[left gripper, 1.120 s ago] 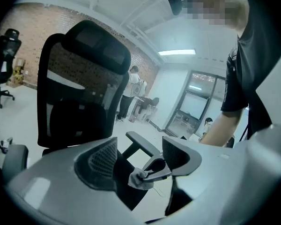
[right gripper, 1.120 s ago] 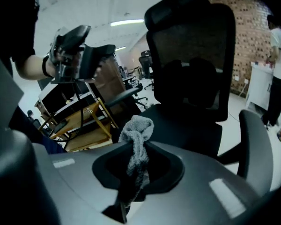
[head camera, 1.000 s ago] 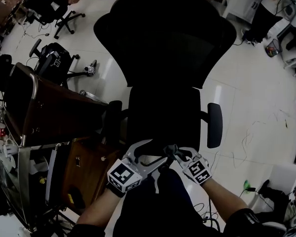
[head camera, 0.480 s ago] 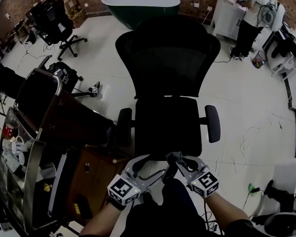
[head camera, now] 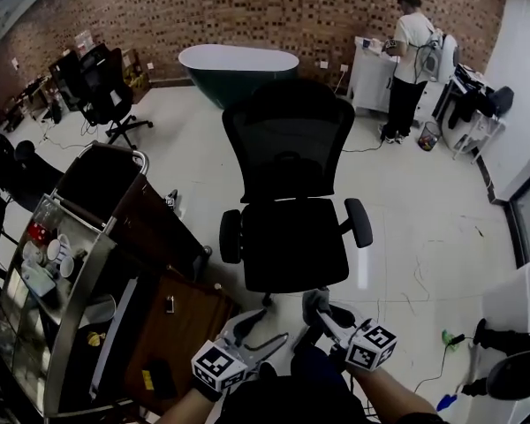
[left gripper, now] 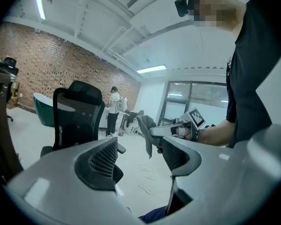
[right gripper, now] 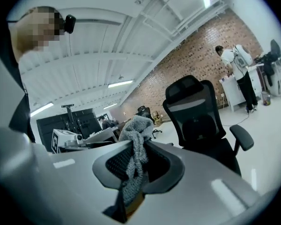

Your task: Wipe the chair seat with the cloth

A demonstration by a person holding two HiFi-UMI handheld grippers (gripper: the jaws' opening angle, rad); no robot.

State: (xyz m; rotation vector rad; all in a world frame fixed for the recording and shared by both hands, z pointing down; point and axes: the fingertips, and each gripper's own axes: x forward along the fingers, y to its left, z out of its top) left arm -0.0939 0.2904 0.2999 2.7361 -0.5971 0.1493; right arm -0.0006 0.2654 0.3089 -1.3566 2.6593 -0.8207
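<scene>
The right tool (head camera: 325, 314) is gripping the cloth (head camera: 314, 301). In the right gripper view its two jaws are pressing together on the grey, fluffy cloth (right gripper: 136, 142), and a bunch of the fabric is standing up above the jaws while a strip is hanging down between them.

The left tool (head camera: 267, 329) is holding nothing. In the left gripper view its jaws are standing wide apart, with only the floor and the room showing in the gap. Beyond that gap the right tool (left gripper: 172, 131) is showing with the cloth drooping from its tip.

In the head view, both tools are hovering low in the picture, close beside each other, just in front of the person's body. The black office chair (head camera: 287, 148) is standing on the white floor (head camera: 424, 210), facing the person, and its seat (head camera: 291, 241) is lying beyond the tools. The cloth is not touching the seat; it is hanging in the air before the near edge of the seat, apart from it.

To the left of the chair a metal cart (head camera: 66, 325) is standing, with cups and small things on its shelves. Behind the chair a dark green tub (head camera: 238, 63) is resting near the brick wall (head camera: 247, 11). At the back right another person (head camera: 412, 56) is standing at a white cabinet, turned away from the chair.
</scene>
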